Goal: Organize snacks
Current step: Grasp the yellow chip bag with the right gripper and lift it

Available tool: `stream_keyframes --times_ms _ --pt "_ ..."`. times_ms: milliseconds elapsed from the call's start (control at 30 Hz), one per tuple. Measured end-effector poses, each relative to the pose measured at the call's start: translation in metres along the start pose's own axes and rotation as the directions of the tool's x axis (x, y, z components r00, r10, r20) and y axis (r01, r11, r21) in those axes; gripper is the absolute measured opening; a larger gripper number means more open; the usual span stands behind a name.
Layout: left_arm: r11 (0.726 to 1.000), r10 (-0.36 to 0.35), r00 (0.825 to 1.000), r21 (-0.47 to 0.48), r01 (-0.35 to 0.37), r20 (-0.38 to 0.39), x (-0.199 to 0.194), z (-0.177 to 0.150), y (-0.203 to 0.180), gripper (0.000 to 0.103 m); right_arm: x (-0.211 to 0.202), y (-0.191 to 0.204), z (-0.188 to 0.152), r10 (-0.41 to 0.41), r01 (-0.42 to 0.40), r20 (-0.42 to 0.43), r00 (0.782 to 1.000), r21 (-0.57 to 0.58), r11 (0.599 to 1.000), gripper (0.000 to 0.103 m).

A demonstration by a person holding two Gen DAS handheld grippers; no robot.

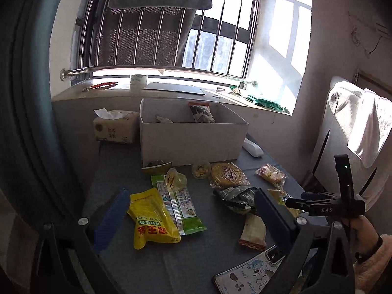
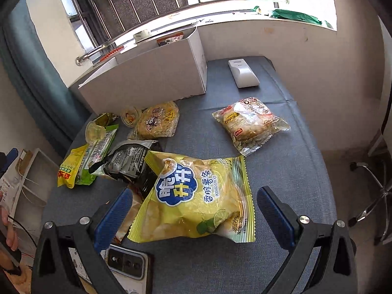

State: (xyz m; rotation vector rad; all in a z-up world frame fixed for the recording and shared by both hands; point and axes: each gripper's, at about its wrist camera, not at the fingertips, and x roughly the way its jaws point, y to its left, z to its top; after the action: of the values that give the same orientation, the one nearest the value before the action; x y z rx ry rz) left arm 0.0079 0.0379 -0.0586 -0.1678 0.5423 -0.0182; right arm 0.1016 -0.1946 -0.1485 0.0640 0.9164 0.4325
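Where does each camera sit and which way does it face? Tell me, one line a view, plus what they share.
Left wrist: on the left gripper, facing the white box and window; the right gripper and a hand show.
Right wrist: on the right gripper, looking down at the potato sticks bag; its open fingers show.
Shared: white box, yellow pouch, phone.

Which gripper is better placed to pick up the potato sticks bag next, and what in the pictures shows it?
Right. The right gripper is open with the potato sticks bag lying between its fingers. The left gripper is open over the yellow pouch and green packet instead.
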Motion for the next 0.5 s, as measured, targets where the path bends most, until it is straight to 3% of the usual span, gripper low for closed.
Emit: stream_keyframes --times_ms 167,233,267,300,400,500 --pt "1.0 0.007 1.0 0.011 -0.007 -0.007 -0.001 -0.004 0.003 0.103 0.035 -0.002 0.003 -0.024 0.023 -0.095 0.995 -0.01 1.0 0.103" --pt "1.0 0.018 1.0 0.012 -0.017 -0.013 0.001 -0.007 0.006 0.103 0.034 -0.003 -0.003 -0.02 0.02 -0.077 0.997 0.001 1.0 0.085" --pt "1.0 0.023 1.0 0.007 -0.023 -0.016 0.002 -0.008 0.008 0.103 0.029 -0.001 -0.004 -0.066 0.065 -0.055 0.996 -0.019 0.998 0.066" --pt "1.0 0.025 0.999 -0.001 -0.025 -0.023 0.003 -0.009 0.011 0.103 0.023 -0.001 -0.005 -0.072 0.072 -0.033 0.997 -0.013 0.997 0.057" --pt "0.999 0.024 0.999 -0.029 -0.025 -0.039 0.008 -0.012 0.019 0.103 0.005 -0.007 -0.006 0.016 -0.017 0.01 1.0 0.028 0.999 0.055" --pt "0.999 0.01 0.998 -0.036 -0.012 -0.058 0.012 -0.015 0.025 0.103 -0.016 -0.008 -0.007 0.056 -0.059 0.059 0.997 0.045 0.997 0.055"
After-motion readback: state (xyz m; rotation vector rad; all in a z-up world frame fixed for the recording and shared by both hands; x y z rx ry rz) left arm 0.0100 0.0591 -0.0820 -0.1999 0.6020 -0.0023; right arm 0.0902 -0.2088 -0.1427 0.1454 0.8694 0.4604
